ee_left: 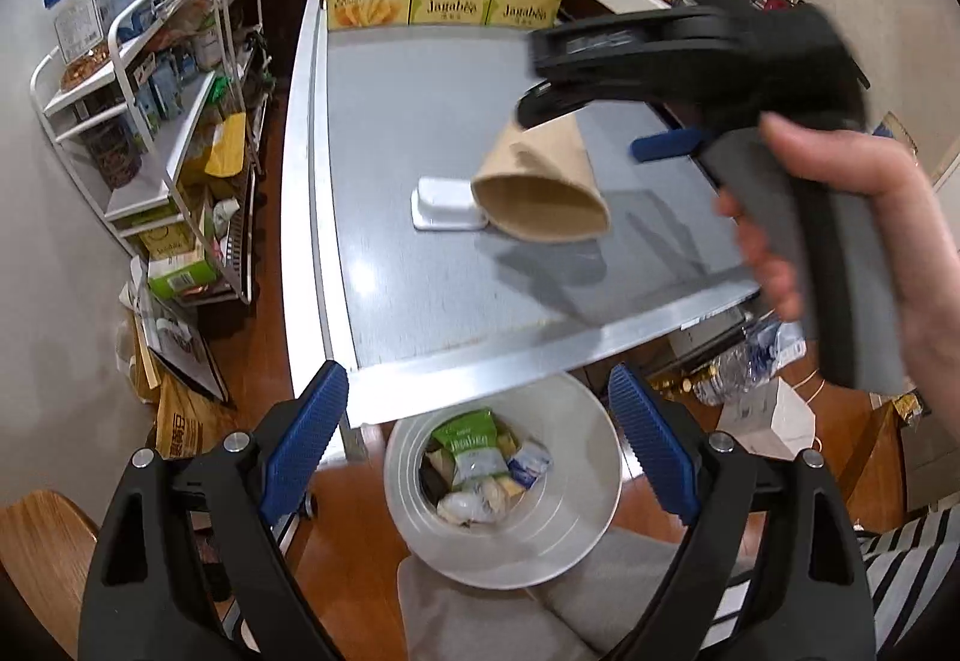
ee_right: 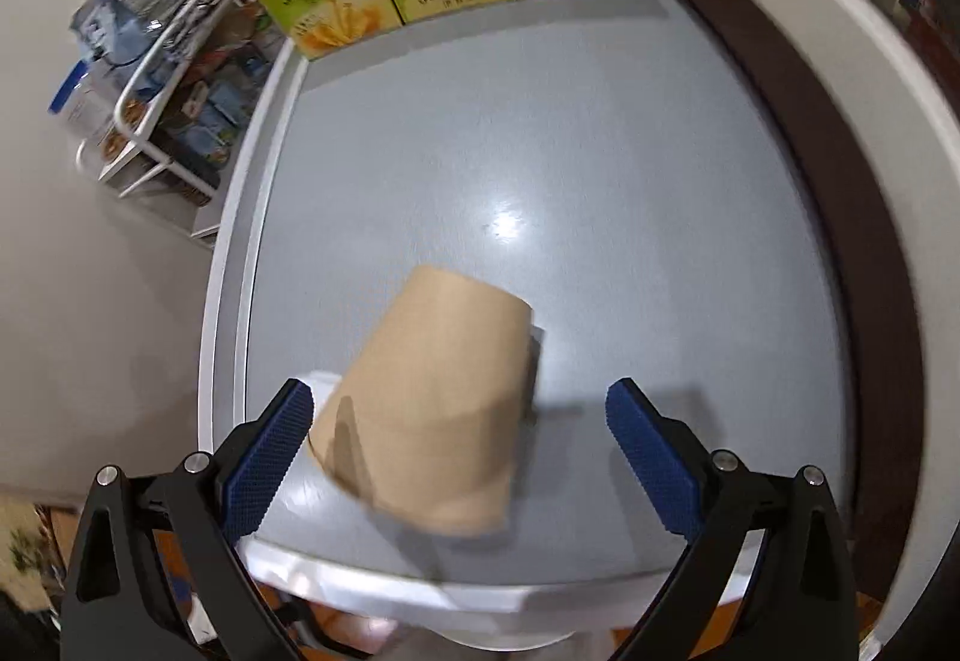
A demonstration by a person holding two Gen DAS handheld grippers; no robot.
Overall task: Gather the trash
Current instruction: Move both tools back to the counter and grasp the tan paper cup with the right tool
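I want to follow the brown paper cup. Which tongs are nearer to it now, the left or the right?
Right. The brown paper cup is tilted in mid-air just below the open right tongs. The left tongs are farther, open above the white round trash bin.

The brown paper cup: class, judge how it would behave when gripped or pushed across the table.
The brown paper cup looks thin-walled, so it would probably dent under a firm squeeze. It appears empty in the left wrist view, hence likely very light. Its tapered round shape would probably make it roll in a curve if lying sideways.
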